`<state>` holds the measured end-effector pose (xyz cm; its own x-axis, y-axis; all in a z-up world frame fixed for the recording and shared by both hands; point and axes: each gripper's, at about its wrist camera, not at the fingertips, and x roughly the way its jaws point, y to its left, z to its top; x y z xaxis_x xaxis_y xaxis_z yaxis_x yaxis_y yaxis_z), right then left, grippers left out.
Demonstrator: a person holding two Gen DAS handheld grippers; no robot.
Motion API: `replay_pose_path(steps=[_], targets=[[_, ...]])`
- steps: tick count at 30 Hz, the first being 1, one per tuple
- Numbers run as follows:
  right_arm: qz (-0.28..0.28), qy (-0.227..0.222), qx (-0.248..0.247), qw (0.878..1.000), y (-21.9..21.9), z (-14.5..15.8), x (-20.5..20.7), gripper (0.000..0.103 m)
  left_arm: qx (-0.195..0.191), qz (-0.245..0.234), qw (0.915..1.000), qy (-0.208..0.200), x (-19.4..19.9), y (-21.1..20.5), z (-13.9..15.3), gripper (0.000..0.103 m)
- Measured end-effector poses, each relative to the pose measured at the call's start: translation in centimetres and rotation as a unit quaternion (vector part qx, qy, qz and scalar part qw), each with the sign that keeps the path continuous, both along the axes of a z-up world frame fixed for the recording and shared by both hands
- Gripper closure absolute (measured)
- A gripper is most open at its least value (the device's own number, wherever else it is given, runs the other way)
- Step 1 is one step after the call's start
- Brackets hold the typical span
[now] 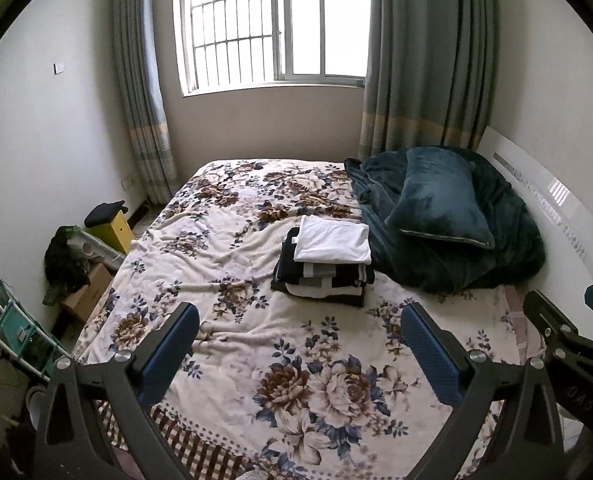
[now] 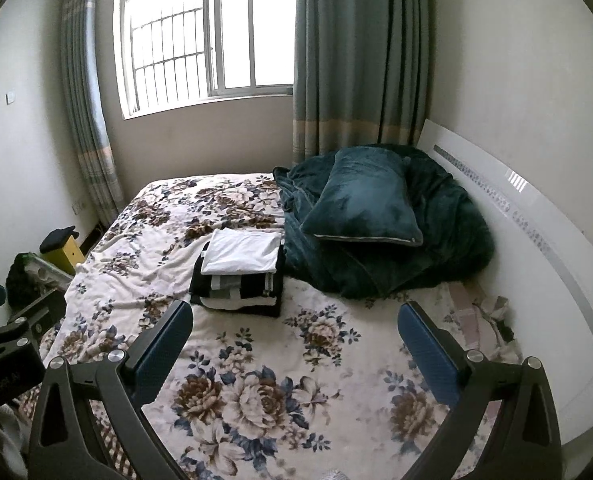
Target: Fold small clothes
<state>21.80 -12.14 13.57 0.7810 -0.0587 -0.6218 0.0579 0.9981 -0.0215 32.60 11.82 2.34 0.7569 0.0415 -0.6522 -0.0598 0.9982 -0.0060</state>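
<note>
Folded clothes [image 1: 323,264] lie stacked mid-bed, a white piece [image 1: 333,245] on top. Left gripper [image 1: 299,334] hovers released over the floral bedspread [image 1: 232,248]; right gripper [image 2: 295,330] likewise released. Dark green pillow [image 1: 440,200] rests on the blanket [image 1: 496,256], far right.

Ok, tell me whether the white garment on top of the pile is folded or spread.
Folded. The white garment lies as a compact rectangle squarely on the stack of clothes.

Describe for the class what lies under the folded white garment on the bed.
The white garment tops a stack of folded clothes in black, grey and white, resting on the floral bedspread. How many pieces the stack holds, and what each is, cannot be told, since only their folded edges show.
</note>
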Motion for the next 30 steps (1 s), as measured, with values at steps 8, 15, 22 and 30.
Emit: replay_pose_path(steps=[8,15,22,30], targets=[[-0.002,0.002,0.004,1.0,-0.3,0.3,-0.2,0.0,0.001,-0.001,1.0,-0.003,-0.5,-0.4,0.3,0.0],[0.0,0.004,0.001,1.0,-0.3,0.6,-0.7,0.0,0.0,0.0,1.0,-0.001,-0.6,-0.8,0.4,0.0],[0.001,0.004,0.001,1.0,-0.2,0.9,-1.6,0.0,-0.002,0.002,1.0,0.001,-1.4,-1.2,0.3,0.0],[0.003,0.005,-0.001,1.0,0.0,1.0,-1.8,0.0,0.002,0.008,1.0,0.0,-2.3,-1.2,0.6,0.0]])
